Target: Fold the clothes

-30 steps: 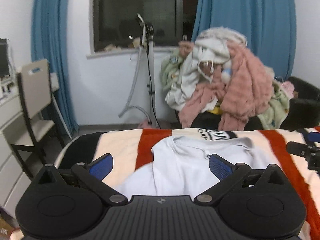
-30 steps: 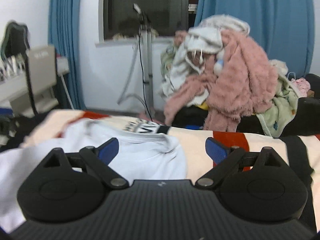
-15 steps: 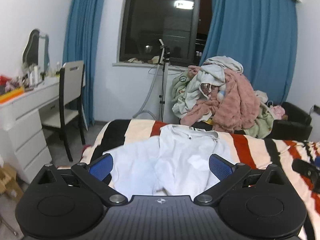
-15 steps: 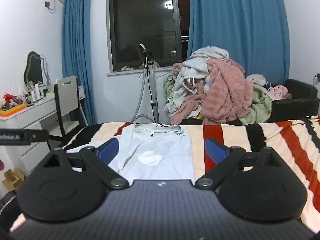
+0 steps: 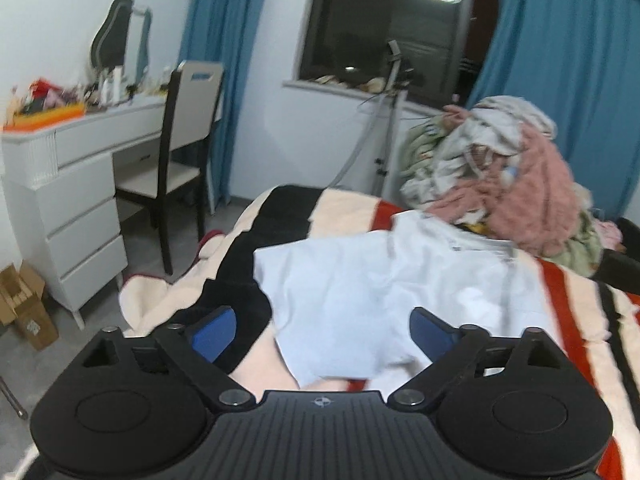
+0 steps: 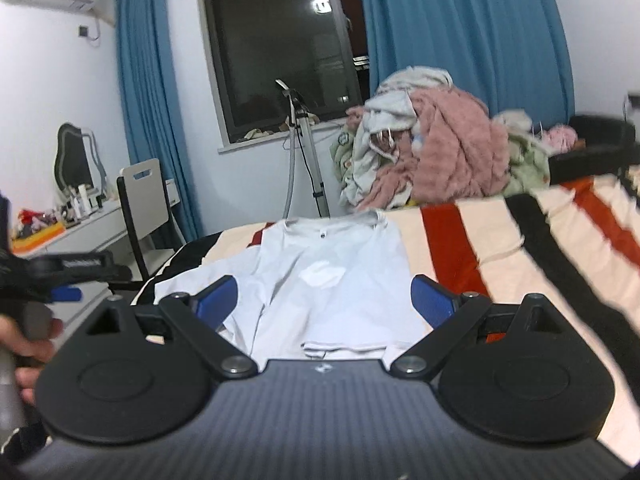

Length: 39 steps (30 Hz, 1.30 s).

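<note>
A white T-shirt [image 5: 376, 292] lies on the striped blanket [image 5: 576, 312] of the bed, partly folded, with one sleeve spread to the left. It also shows in the right wrist view [image 6: 332, 276], collar towards the window. My left gripper [image 5: 320, 330] is open and empty, above the shirt's near left edge. My right gripper [image 6: 324, 300] is open and empty, above the shirt's hem. The left gripper shows at the left edge of the right wrist view [image 6: 64, 280], held by a hand.
A heap of clothes [image 6: 432, 160] with a pink fleece is piled beyond the bed's far side. A white dresser [image 5: 68, 208] and chair [image 5: 180, 168] stand left of the bed. A garment steamer pole [image 6: 304, 152] stands by the window. A cardboard box [image 5: 24, 304] sits on the floor.
Both grippers have pulled back and risen from the shirt, staying open. The left view has swung to the left, towards the dresser. The shirt lies where it was.
</note>
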{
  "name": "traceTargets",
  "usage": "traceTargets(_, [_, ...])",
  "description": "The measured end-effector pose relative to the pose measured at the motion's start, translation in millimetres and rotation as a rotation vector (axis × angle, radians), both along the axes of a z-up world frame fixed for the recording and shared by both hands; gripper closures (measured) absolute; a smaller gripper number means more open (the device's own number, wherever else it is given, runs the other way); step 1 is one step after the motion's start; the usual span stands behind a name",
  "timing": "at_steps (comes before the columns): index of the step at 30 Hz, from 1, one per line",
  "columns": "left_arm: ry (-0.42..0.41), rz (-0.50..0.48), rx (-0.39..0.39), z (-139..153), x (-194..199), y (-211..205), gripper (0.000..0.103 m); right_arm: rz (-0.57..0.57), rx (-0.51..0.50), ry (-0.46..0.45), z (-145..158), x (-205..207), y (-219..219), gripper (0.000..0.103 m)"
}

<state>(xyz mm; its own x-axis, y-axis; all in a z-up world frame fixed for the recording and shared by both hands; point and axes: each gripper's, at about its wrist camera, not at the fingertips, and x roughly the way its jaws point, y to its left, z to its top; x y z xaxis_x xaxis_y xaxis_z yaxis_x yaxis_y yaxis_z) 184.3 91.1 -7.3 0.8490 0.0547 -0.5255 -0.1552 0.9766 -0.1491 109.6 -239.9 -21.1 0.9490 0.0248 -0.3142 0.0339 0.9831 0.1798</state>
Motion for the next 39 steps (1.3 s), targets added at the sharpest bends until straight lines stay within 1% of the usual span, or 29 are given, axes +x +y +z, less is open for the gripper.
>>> traceTargets(1, [0.010,0.005,-0.006,-11,17,4,0.019,-0.002,0.002,0.006,-7,3,-1,0.008])
traceTargets(2, [0.020,0.010,-0.012,-22,34,9,0.022,-0.005,0.004,0.011,-15,7,-2,0.008])
traceTargets(3, [0.024,0.020,-0.020,-33,51,14,0.028,-0.007,0.006,0.017,-22,10,-3,0.008])
traceTargets(5, [0.022,0.052,-0.040,-53,83,23,0.030,-0.012,0.009,0.028,-37,17,-6,0.008])
traceTargets(8, [0.024,0.097,-0.055,-74,128,37,0.037,-0.047,0.036,0.047,-49,42,-18,0.008])
traceTargets(9, [0.022,0.106,-0.042,-76,141,40,0.043,-0.059,0.052,0.055,-53,51,-22,0.008])
traceTargets(10, [0.018,0.107,-0.009,-73,153,42,0.052,-0.072,0.069,0.063,-57,58,-27,0.008])
traceTargets(11, [0.013,0.109,0.023,-70,165,43,0.058,-0.082,0.082,0.075,-62,65,-29,0.008])
traceTargets(12, [0.009,0.111,0.056,-67,177,45,0.082,-0.089,0.094,0.088,-67,71,-30,0.008])
traceTargets(13, [0.005,0.112,0.088,-64,188,46,0.099,-0.097,0.106,0.102,-73,78,-32,0.008])
traceTargets(17, [-0.013,0.119,0.218,-51,236,52,0.100,-0.121,0.106,0.106,-84,96,-27,0.008])
traceTargets(20, [-0.051,0.198,0.375,-25,281,57,0.100,-0.134,0.095,0.093,-89,106,-24,0.008])
traceTargets(22, [-0.042,0.241,0.427,-19,310,58,0.100,-0.137,0.089,0.093,-92,113,-23,0.008])
traceTargets(23, [-0.022,0.253,0.445,-19,324,58,0.100,-0.133,0.083,0.097,-94,116,-22,0.008])
traceTargets(24, [0.006,0.251,0.444,-24,334,57,0.099,-0.130,0.077,0.102,-96,120,-21,0.008])
traceTargets(26, [0.037,0.238,0.415,-34,343,55,0.092,-0.125,0.062,0.109,-99,123,-21,0.008])
traceTargets(27, [0.038,0.231,0.392,-37,341,54,0.084,-0.123,0.055,0.113,-100,124,-21,0.008])
traceTargets(28, [0.040,0.225,0.368,-40,340,52,0.068,-0.122,0.052,0.116,-100,125,-21,0.008])
traceTargets(30, [0.047,0.219,0.349,-43,327,45,0.052,-0.119,0.052,0.116,-100,124,-22,0.008])
traceTargets(32, [0.055,0.210,0.329,-43,306,35,0.052,-0.111,0.044,0.106,-99,122,-21,0.008])
traceTargets(35, [0.073,0.160,0.269,-38,252,18,0.050,-0.098,0.026,0.086,-95,116,-18,0.008])
traceTargets(37, [0.094,0.111,0.260,-32,207,5,0.050,-0.097,0.018,0.073,-91,111,-17,0.008])
traceTargets(39, [0.106,0.062,0.244,-25,153,-6,0.050,-0.095,0.011,0.060,-86,104,-17,0.008])
